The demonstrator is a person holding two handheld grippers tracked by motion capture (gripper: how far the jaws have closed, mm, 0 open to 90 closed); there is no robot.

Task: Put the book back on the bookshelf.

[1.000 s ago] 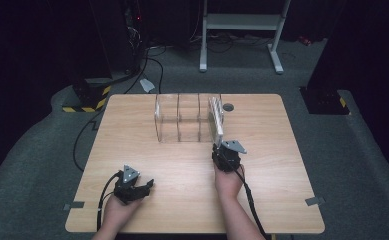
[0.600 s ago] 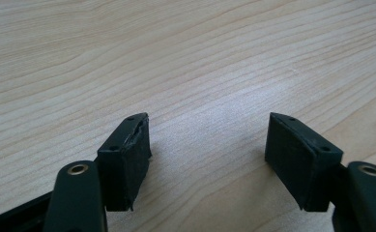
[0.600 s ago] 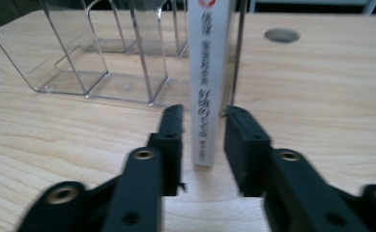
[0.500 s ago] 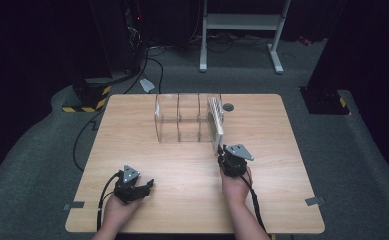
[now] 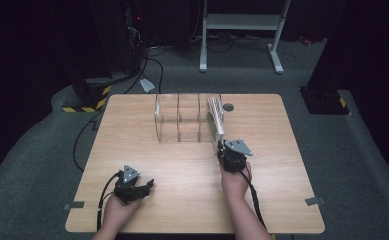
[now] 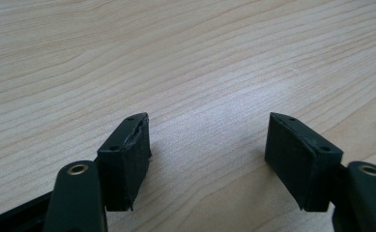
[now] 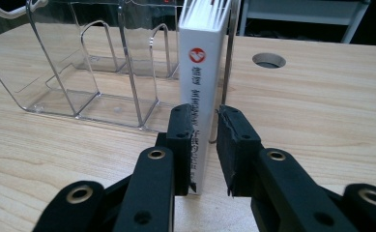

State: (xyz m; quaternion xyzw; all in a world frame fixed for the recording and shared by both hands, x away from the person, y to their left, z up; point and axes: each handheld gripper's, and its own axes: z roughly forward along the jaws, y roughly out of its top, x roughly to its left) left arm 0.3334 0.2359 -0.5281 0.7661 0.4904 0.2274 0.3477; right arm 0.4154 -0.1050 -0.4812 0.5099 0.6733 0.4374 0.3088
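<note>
White book (image 7: 202, 92) upright at right end of clear acrylic rack (image 7: 103, 72), spine toward right gripper (image 7: 205, 145). Right jaws just been closing, now clamped on lower spine of book, one pad each side. Book stands on wooden surface (image 5: 182, 170) in rack's end slot. Left gripper (image 6: 207, 150) low over bare surface near front edge, well apart from rack, jaws apart, nothing between.

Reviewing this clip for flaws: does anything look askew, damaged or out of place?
Mostly tidy. The white book stands upright in the end slot of the clear rack, its spine sticking out past the rack's front, gripped by the right gripper. The left gripper hangs open; one pad has a chipped edge.
</note>
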